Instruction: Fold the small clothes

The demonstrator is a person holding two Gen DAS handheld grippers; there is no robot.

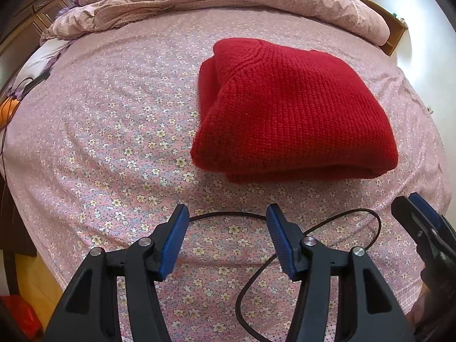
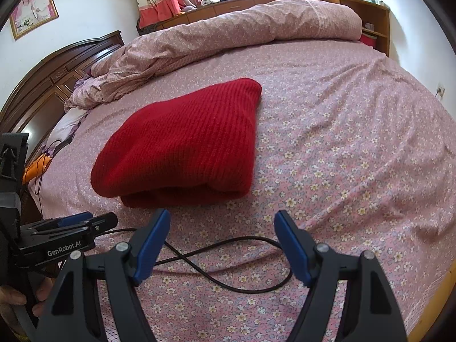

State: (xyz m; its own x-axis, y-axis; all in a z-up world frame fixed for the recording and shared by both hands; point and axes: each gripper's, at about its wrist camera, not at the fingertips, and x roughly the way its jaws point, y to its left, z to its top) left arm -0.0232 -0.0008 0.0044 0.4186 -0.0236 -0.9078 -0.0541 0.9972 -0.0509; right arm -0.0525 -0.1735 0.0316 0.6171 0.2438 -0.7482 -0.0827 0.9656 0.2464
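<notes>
A red knitted sweater [image 1: 290, 111] lies folded into a thick bundle on the pink floral bed sheet [image 1: 114, 142]; it also shows in the right wrist view [image 2: 185, 139]. My left gripper [image 1: 228, 213] is open and empty, a little short of the sweater's near edge. My right gripper [image 2: 222, 219] is open and empty, just in front of the sweater's near right corner. The right gripper shows at the far right of the left wrist view [image 1: 419, 216], and the left gripper at the lower left of the right wrist view [image 2: 82, 222].
A black cable [image 2: 228, 279] loops on the sheet beneath both grippers. A rumpled pink duvet [image 2: 228, 31] lies along the far side of the bed. A dark wooden headboard [image 2: 42, 85] stands at the left. An orange object [image 2: 34, 168] lies at the left bed edge.
</notes>
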